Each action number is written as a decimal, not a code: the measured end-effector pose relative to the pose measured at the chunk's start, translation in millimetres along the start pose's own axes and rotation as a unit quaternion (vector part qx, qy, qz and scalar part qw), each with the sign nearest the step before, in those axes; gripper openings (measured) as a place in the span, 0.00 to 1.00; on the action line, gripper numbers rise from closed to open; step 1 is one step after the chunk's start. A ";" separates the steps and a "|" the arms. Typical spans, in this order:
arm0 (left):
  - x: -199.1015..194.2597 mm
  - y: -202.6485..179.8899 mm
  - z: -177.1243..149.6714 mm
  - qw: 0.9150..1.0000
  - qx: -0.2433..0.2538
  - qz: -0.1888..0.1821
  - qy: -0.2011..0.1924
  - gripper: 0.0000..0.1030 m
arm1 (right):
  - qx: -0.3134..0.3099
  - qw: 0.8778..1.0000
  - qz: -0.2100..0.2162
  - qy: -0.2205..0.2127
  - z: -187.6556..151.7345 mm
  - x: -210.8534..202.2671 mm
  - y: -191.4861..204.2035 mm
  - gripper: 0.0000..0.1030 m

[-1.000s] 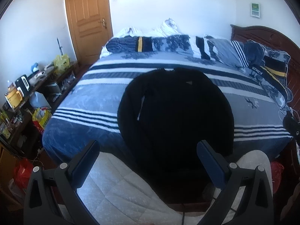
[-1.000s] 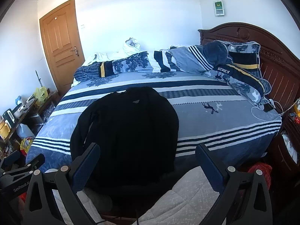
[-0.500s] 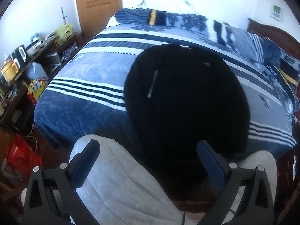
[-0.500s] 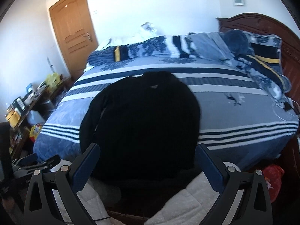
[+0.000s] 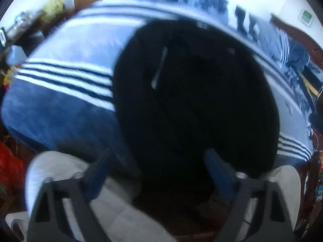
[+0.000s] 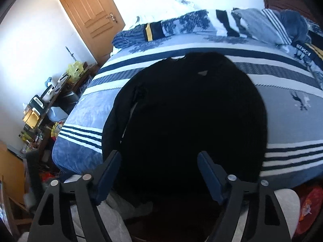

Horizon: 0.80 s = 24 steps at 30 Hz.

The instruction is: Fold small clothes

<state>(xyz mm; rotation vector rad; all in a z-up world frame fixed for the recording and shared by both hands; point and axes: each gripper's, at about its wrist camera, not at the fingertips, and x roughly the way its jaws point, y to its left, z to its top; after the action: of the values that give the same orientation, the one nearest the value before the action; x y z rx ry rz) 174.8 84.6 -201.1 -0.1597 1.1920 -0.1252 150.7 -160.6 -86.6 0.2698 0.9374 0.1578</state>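
Left wrist view, blurred: black garment [image 5: 193,104] spread flat on the striped bedspread [image 5: 60,76], hem end hanging over the near bed edge, collar end far up toward the pillows. Long axis running away from both tools, near edge to headboard side. Left gripper [image 5: 155,167] poised above the hem, jaws closing, nothing pinched between them. Right wrist view, sharper: same black garment [image 6: 191,117] straight ahead, a sleeve folded in along its left side, pale label near the collar. Right gripper [image 6: 159,169] likewise above the hem, jaws closing on empty air, cloth below but not pressed. Both about equally near the hem; judged from this, a two-handed pick at the hem corners next. Containers: none seen near the garment. Cluttered shelf [image 6: 44,104] well apart at left.
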 end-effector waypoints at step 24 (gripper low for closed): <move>-26.2 106.5 -22.5 0.982 -0.168 -0.082 -0.037 0.05 | -0.075 0.971 0.149 0.171 60.8 188.4 87.9 0.77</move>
<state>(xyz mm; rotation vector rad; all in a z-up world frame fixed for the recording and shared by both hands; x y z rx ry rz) 145.6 192.6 -205.5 -0.5554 1.1187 -0.0608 308.6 -39.3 -172.0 0.2464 1.2175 0.5641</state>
